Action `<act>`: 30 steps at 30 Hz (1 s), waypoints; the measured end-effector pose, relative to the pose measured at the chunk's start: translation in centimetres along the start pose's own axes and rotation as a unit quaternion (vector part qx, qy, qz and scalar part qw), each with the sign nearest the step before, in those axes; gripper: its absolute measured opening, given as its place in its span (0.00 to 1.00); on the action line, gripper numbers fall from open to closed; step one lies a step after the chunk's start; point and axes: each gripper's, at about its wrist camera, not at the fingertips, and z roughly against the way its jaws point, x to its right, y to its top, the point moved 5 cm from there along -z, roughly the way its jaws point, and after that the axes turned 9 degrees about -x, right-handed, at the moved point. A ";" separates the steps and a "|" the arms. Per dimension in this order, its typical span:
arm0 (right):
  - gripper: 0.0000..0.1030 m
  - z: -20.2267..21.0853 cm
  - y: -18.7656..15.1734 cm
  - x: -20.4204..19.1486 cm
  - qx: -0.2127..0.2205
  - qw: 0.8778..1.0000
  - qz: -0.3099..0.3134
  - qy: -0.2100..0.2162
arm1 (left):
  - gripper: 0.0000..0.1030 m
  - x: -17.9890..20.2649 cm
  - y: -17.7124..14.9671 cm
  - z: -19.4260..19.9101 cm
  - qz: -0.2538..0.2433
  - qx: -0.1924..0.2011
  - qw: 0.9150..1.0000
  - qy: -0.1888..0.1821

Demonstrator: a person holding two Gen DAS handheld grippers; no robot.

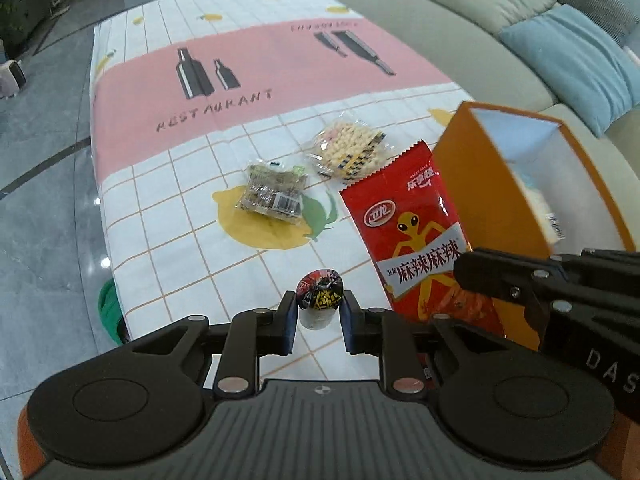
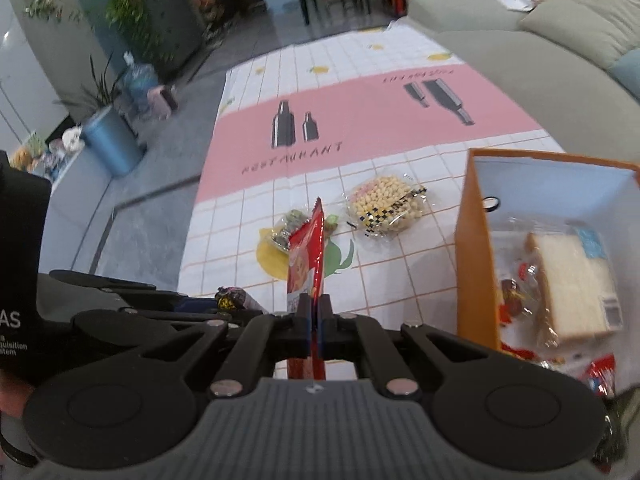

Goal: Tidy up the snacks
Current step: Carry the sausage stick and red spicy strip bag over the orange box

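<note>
My right gripper is shut on a red spicy-strip packet and holds it upright, left of the orange box; the packet also shows in the left wrist view. My left gripper has a small dark-wrapped sausage snack between its fingers; the fingers sit close on both sides, and I cannot tell whether they touch it. The right gripper appears in the left wrist view, clamped on the packet's lower edge. The box holds wrapped bread and small sweets.
A clear bag of pale puffs and a greenish packet lie on the tablecloth beyond the grippers. A grey sofa with cushions runs along the right. The table's left edge drops to a tiled floor.
</note>
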 end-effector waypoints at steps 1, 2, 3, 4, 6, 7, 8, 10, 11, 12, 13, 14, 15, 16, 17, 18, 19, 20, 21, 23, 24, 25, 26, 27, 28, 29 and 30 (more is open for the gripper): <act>0.00 0.7 -0.3 -0.1 0.007 1.000 0.002 -0.002 | 0.24 0.2 -0.2 0.5 -0.001 0.004 1.000 -0.001; 0.00 1.2 -0.5 -0.1 0.013 1.000 0.003 -0.004 | 0.24 0.5 -0.3 0.9 -0.002 0.008 1.000 -0.001; 0.00 1.8 -0.8 -0.1 0.018 1.000 0.003 -0.006 | 0.24 0.8 -0.4 1.4 -0.004 0.013 1.000 -0.001; 0.00 2.3 -1.0 0.0 0.024 1.000 0.001 -0.007 | 0.24 1.0 -0.6 1.7 -0.005 0.017 1.000 -0.001; 0.00 3.2 -1.5 0.2 0.032 0.999 -0.005 -0.005 | 0.24 1.6 -0.9 2.7 -0.008 0.025 1.000 -0.002; 0.00 3.8 -1.7 0.3 0.037 0.999 -0.008 -0.005 | 0.24 1.8 -1.0 3.3 -0.009 0.029 1.000 -0.005; 0.00 4.2 -2.0 0.5 0.041 0.999 -0.010 -0.005 | 0.24 2.1 -1.1 3.7 -0.011 0.033 0.999 -0.009; 0.00 5.4 -2.4 0.8 0.053 0.998 -0.012 -0.009 | 0.24 2.6 -1.2 4.9 -0.014 0.044 0.999 -0.017; 0.00 5.9 -2.6 1.0 0.059 0.998 -0.013 -0.011 | 0.24 3.0 -1.2 5.4 -0.016 0.049 0.998 -0.020; 0.00 6.5 -2.8 1.2 0.065 0.998 -0.015 -0.012 | 0.24 3.3 -1.2 5.9 -0.018 0.054 0.998 -0.023; 0.00 7.1 -2.9 1.4 0.071 0.997 -0.019 -0.013 | 0.24 3.6 -1.1 6.4 -0.021 0.059 0.998 -0.026; 0.00 7.6 -3.1 1.6 0.075 0.997 -0.021 -0.012 | 0.24 4.0 -1.1 6.9 -0.023 0.064 0.997 -0.030; 0.00 8.1 -3.3 1.8 0.080 0.996 -0.023 -0.013 | 0.24 4.4 -1.0 7.4 -0.026 0.069 0.997 -0.034; 0.00 8.5 -3.4 2.1 0.086 0.996 -0.025 -0.014 | 0.24 4.8 -1.0 7.8 -0.028 0.073 0.996 -0.037; 0.00 9.0 -3.6 2.2 0.090 0.995 -0.027 -0.015 | 0.24 5.3 -0.8 8.2 -0.030 0.077 0.996 -0.041; 0.00 9.4 -3.8 2.5 0.095 0.995 -0.029 -0.018 | 0.24 5.7 -0.6 8.5 -0.031 0.081 0.995 -0.045; 0.00 9.8 -4.0 2.7 0.099 0.994 -0.031 -0.021 | 0.24 6.2 -0.3 8.7 -0.035 0.084 0.995 -0.050; 0.00 10.3 -4.2 3.1 0.103 0.994 -0.034 -0.025 | 0.24 6.8 0.0 9.0 -0.039 0.087 0.994 -0.054; 0.00 10.7 -4.2 3.5 0.106 0.993 -0.038 -0.029 | 0.24 7.4 0.3 9.2 -0.043 0.089 0.993 -0.058; 0.00 11.5 -4.4 4.4 0.114 0.992 -0.046 -0.034 | 0.24 8.6 0.8 9.4 -0.055 0.092 0.992 -0.065; 0.00 11.9 -4.4 4.9 0.118 0.991 -0.050 -0.037 | 0.24 9.3 1.1 9.4 -0.061 0.093 0.991 -0.070; 0.00 12.3 -4.4 5.5 0.120 0.990 -0.054 -0.041 | 0.24 9.9 1.5 9.4 -0.068 0.092 0.991 -0.074; 0.00 12.5 -4.4 5.9 0.123 0.990 -0.055 -0.047 | 0.24 10.6 1.7 9.3 -0.074 0.090 0.990 -0.078; 0.00 12.9 -4.4 6.4 0.125 0.989 -0.056 -0.053 | 0.24 11.3 2.1 9.2 -0.080 0.088 0.990 -0.082; 0.00 13.1 -4.3 7.0 0.127 0.989 -0.056 -0.060 | 0.24 11.9 2.5 9.1 -0.085 0.086 0.989 -0.086; 0.00 13.4 -4.4 7.7 0.128 0.988 -0.057 -0.066 | 0.24 12.6 3.1 8.9 -0.089 0.083 0.989 -0.089; 0.00 13.6 -4.4 8.4 0.128 0.987 -0.058 -0.073 | 0.24 13.1 3.5 8.7 -0.093 0.080 0.988 -0.092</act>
